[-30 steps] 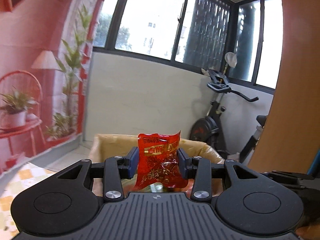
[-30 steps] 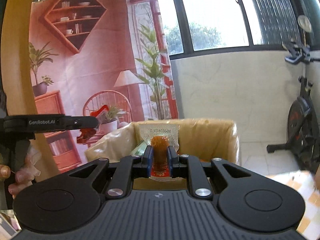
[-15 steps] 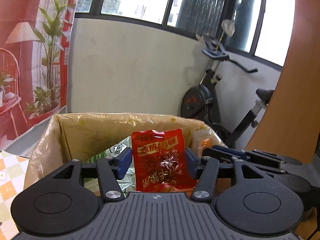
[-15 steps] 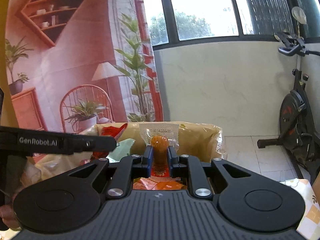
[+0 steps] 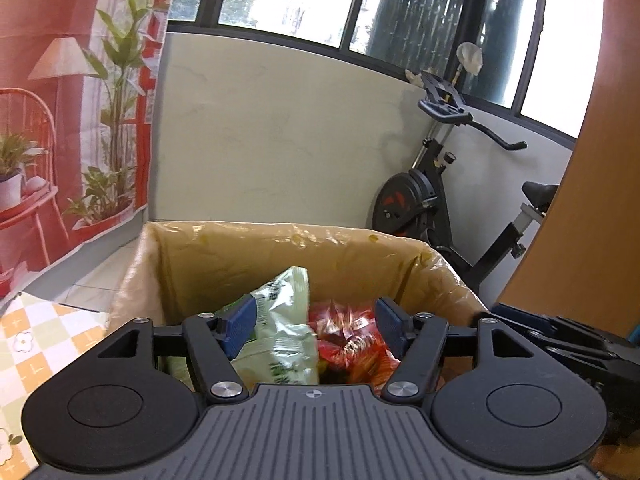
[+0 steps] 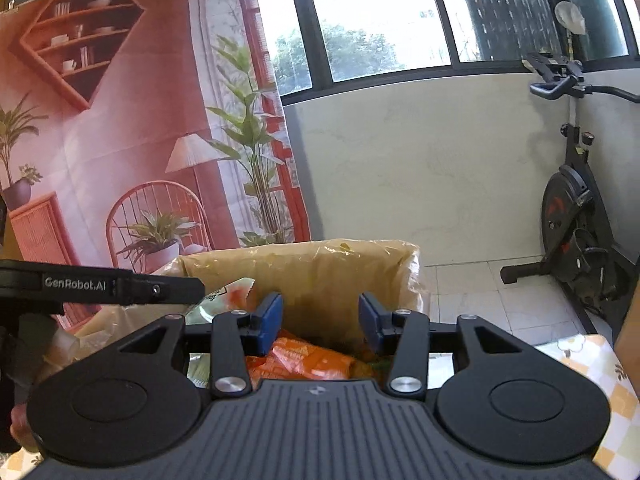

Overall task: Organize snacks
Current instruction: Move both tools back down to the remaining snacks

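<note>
Over the brown cardboard box lined with clear plastic film (image 5: 280,256), both grippers hung side by side. The left gripper (image 5: 312,326) had just been opening; its blue pads stood apart and released, with the red crinkly snack packet (image 5: 348,344) lying below them in the box, right of a pale green snack bag (image 5: 280,320). The right gripper (image 6: 320,322) had also just been opening and gripped nothing, orange snack wrappers (image 6: 304,362) lying beneath it inside the box.

"genrobot.ai" on left tongs (image 6: 120,290)
</note>
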Motion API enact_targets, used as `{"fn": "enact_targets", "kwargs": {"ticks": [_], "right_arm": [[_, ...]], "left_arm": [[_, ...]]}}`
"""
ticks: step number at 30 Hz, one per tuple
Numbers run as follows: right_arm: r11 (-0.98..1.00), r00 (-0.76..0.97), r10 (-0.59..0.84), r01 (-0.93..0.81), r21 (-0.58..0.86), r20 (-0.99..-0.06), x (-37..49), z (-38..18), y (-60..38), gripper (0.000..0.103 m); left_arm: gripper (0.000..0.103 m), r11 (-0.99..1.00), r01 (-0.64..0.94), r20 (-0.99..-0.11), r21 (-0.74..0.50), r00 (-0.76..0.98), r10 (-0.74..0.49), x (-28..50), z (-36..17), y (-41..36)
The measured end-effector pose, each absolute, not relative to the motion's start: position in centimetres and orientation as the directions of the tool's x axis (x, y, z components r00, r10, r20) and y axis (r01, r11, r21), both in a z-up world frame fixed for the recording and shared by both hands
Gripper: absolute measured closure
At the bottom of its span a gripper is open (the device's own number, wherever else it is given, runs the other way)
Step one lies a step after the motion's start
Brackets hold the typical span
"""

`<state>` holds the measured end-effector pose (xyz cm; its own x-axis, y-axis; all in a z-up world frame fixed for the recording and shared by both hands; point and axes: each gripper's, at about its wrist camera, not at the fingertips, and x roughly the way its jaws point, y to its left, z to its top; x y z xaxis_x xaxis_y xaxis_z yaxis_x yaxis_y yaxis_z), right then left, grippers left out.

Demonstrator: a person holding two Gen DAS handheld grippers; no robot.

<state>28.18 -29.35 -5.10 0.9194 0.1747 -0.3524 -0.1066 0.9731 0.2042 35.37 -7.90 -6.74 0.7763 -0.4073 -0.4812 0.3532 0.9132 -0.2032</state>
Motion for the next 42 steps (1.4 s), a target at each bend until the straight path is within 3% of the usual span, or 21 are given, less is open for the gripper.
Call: {"fn": "enact_targets", "kwargs": {"ticks": [15,30,42], "right_arm": [[0.961,0.895,0.202,-0.103,0.256,-0.399,19.5,-7.0,-26.9,0.056],[0.963,0.779,0.223,-0.081,0.258,-0.586,15.9,-13.5,-24.7,0.056],[0.953,0.705,0.273,-0.102,0.286,-0.655,14.3,-16.3,-23.3,0.056]], "left_arm": [[0.035,0.919,0.358,-0.488,-0.163,0.781,-0.391,27.3,-7.2,-2.8],[0.035,0.906,0.351,-0.625,-0.236,0.659,-0.418,21.8,-15.4,-1.7],[0.035,0.933,0.276,-0.681,-0.232,0.638,-0.358,19.9,-18.4,-0.2]]}}
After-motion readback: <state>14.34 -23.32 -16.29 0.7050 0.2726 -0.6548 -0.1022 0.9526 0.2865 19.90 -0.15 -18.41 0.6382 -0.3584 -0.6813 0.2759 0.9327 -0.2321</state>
